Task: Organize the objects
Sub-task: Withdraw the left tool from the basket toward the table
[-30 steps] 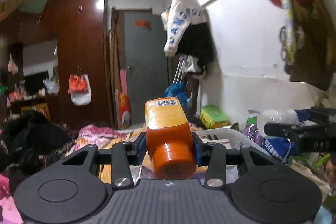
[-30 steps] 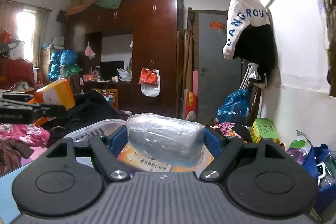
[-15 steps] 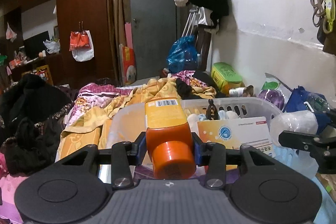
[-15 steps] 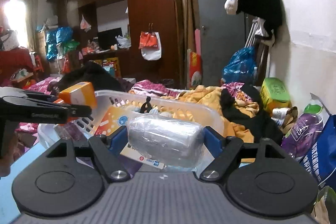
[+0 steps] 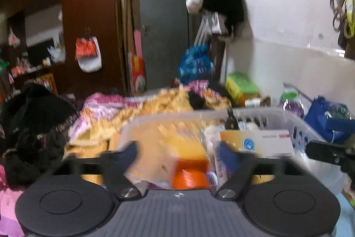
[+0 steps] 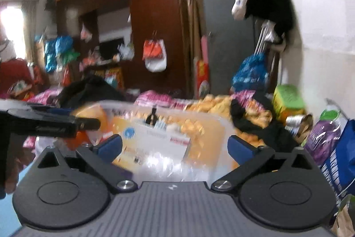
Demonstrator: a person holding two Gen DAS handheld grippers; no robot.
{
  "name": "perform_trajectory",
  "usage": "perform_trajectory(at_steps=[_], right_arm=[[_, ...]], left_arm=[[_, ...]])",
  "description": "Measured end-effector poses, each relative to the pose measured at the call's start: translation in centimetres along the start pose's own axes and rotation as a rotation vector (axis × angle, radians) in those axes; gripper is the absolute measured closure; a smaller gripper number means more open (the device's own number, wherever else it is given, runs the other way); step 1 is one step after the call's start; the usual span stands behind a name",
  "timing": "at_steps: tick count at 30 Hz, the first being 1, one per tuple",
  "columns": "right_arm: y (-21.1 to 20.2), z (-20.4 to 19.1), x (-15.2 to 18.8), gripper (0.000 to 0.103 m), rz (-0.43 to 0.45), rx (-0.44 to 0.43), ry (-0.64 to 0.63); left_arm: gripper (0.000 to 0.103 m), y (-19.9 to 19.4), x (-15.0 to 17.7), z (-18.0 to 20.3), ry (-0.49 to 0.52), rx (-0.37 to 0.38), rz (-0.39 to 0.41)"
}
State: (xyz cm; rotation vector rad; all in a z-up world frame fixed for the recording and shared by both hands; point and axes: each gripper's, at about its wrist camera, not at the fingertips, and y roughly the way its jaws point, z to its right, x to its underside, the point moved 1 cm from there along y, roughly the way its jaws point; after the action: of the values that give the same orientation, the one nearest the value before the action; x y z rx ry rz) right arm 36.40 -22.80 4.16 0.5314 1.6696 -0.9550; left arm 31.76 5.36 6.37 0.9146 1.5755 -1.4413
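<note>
right now both tools hang over the white slotted basket (image 5: 297, 126) with their jaws opening, so the step in hand looks like a release into it. on the left, the left tool (image 5: 179, 154) has its blue pads apart and the orange bottle (image 5: 188, 177) sits low between them, touching neither pad as far as the blur allows; i judge it is dropping into the basket or already lying there. to do this well, hold the tool level and still until the bottle has settled, then pull straight back so a pad does not catch it. the bottle shows an orange cap end toward the camera, the rest smeared by motion. further right in the basket lies a white and orange carton (image 5: 255, 143) with a round blue mark. on the right, the right tool (image 6: 175, 147) stands with its pads wide apart, and the clear plastic-wrapped bundle (image 6: 168, 166) lies low between them, pressed by neither, over the carton inside the basket. it looks soft, crinkled and glossy, so it may cling to a pad; wait for it to fall free before withdrawing. whether it has fully come to rest i cannot tell.
</note>
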Motion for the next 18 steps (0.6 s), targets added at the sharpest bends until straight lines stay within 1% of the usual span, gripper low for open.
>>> perform_trajectory(at_steps=[3,5,7,8,9,12,15,16,18], right_arm=[[-2.2,0.6,0.5,0.000,0.017,0.009,0.068],[-4.4,1.1,2.0,0.000,0.052,-0.027,0.086],[-6.1,1.2,3.7,0.000,0.066,-0.049,0.085],[-6.8,1.3,4.8,0.000,0.068,-0.045,0.092],[-7.2,1.4,6.0,0.000,0.054,-0.037,0.099],[-6.1,1.2,9.0,0.000,-0.065,-0.050,0.090],[-3.2,0.6,10.6,0.000,-0.204,-0.070,0.102],[-2.5,0.3,10.7,0.000,-0.229,-0.073,0.102],[-1.3,-0.4,10.6,0.000,-0.246,-0.070,0.092]], left_arm=[[0.010,-3.0,0.7,-0.4,-0.001,0.021,0.061],[0.010,-5.6,1.8,-0.8,-0.002,0.010,0.097],[0.010,-8.4,4.0,-1.5,0.003,0.028,0.112],[0.010,-9.6,5.4,-1.8,0.009,0.036,0.108],[0.010,-10.4,6.8,-2.2,0.018,0.029,0.096],[0.010,-11.6,10.8,-3.0,0.037,-0.021,0.051],[0.010,-10.9,13.0,-4.2,-0.005,-0.023,-0.015],[0.010,-10.6,13.4,-4.6,-0.018,-0.017,-0.029],[0.010,-9.7,13.6,-5.3,-0.043,-0.036,-0.048]])
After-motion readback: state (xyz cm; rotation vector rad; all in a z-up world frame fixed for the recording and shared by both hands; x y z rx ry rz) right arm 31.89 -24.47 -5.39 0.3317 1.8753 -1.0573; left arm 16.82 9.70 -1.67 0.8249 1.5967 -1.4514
